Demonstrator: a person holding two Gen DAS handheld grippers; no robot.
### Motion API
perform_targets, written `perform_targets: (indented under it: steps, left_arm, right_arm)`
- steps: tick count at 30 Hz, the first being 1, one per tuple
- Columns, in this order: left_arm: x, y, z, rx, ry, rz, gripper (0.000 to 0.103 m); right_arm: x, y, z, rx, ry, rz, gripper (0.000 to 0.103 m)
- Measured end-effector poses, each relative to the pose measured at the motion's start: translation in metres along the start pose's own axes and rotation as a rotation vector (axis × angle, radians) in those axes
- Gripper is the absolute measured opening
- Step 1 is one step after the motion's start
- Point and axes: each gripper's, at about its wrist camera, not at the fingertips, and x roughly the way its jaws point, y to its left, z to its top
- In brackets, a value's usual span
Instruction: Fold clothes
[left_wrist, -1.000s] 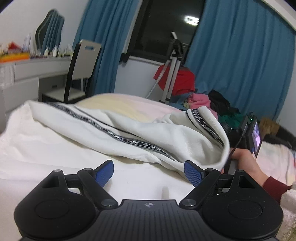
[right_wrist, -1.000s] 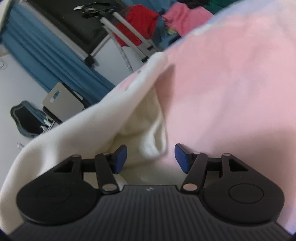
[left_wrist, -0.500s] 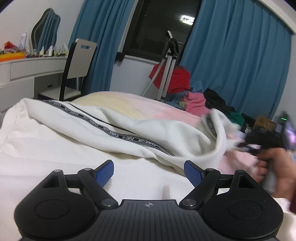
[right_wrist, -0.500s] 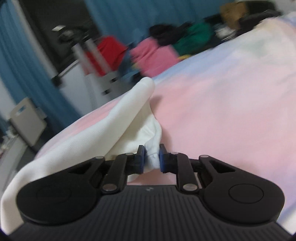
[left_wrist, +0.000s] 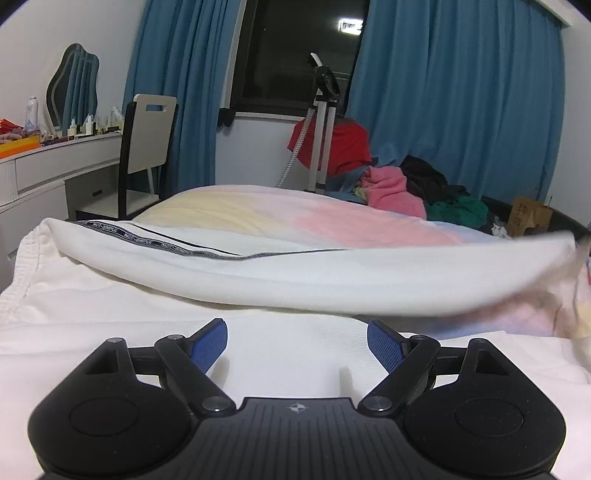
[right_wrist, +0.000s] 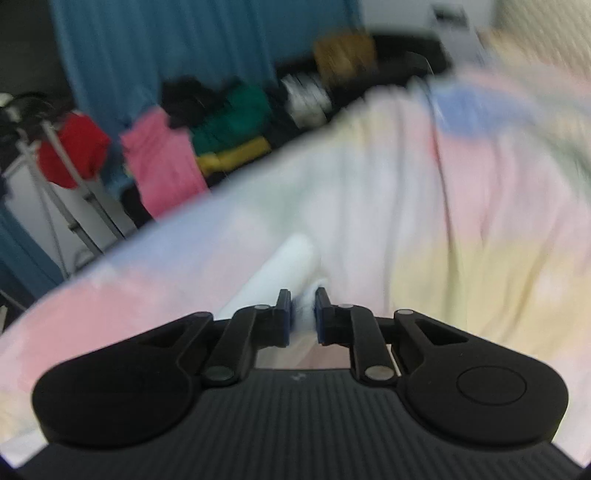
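White trousers (left_wrist: 280, 273) with a black lettered side stripe lie on the bed. One leg is stretched out long to the right, its far end blurred at the right edge. My left gripper (left_wrist: 297, 341) is open and empty, low over the white cloth near its waistband side. My right gripper (right_wrist: 303, 317) is shut on the white leg end (right_wrist: 284, 262), held over the pastel bedsheet (right_wrist: 461, 206). The right wrist view is motion-blurred.
Beyond the bed stand a garment steamer pole (left_wrist: 323, 122), a pile of red, pink, green and black clothes (left_wrist: 399, 184), blue curtains and a dark window. A chair (left_wrist: 147, 147) and a white dressing table (left_wrist: 55, 162) are at the left.
My right gripper closed on the trouser leg end and pulled it to the right, stretching the leg out straight. My left gripper stayed open in place.
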Motion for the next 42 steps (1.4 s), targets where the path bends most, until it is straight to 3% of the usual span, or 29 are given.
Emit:
perform_targets:
  steps: [2,5,12,17,22,25,27,28,29,33,40,42]
  left_arm:
    - [0.004,0.002,0.0,-0.006,0.01,0.009,0.085]
    - [0.005,0.003,-0.001,-0.01,0.017,0.005,0.085]
    - [0.009,0.006,-0.003,-0.018,0.029,-0.007,0.085]
    - [0.011,0.007,-0.005,-0.02,0.039,-0.011,0.085]
    - [0.011,0.0,-0.008,-0.013,0.051,-0.008,0.085]
    - [0.01,-0.006,-0.01,0.003,0.052,-0.015,0.085]
    - [0.009,-0.009,-0.012,0.017,0.05,-0.021,0.085]
    - [0.009,-0.01,-0.013,0.023,0.048,-0.024,0.085]
    - [0.009,-0.011,-0.013,0.024,0.048,-0.027,0.085]
    - [0.012,-0.009,-0.012,0.002,0.056,-0.04,0.085]
    - [0.03,0.005,-0.012,-0.093,0.099,-0.06,0.085]
    - [0.037,0.01,-0.012,-0.121,0.104,-0.064,0.085]
  right_arm:
    - [-0.019,0.012,0.017,-0.02,-0.11,0.025,0.012]
    - [-0.022,0.007,0.016,-0.019,-0.167,0.024,0.012]
    - [0.039,-0.047,-0.062,0.025,-0.016,-0.063,0.012]
    - [0.055,-0.09,-0.114,0.12,0.045,-0.125,0.013]
    - [0.039,-0.11,-0.111,0.251,-0.003,-0.093,0.016]
    - [0.037,-0.087,-0.09,0.233,-0.018,-0.047,0.028]
    - [0.044,-0.056,-0.075,0.207,0.001,0.019,0.047]
    - [0.048,-0.039,-0.069,0.194,0.016,0.053,0.064]
    - [0.052,-0.019,-0.066,0.175,0.028,0.081,0.072]
    - [0.083,0.057,-0.061,0.083,0.085,0.108,0.07]
    - [0.156,0.124,-0.077,0.047,0.156,-0.025,0.069]
    - [0.17,0.134,-0.081,-0.011,0.141,-0.094,0.057]
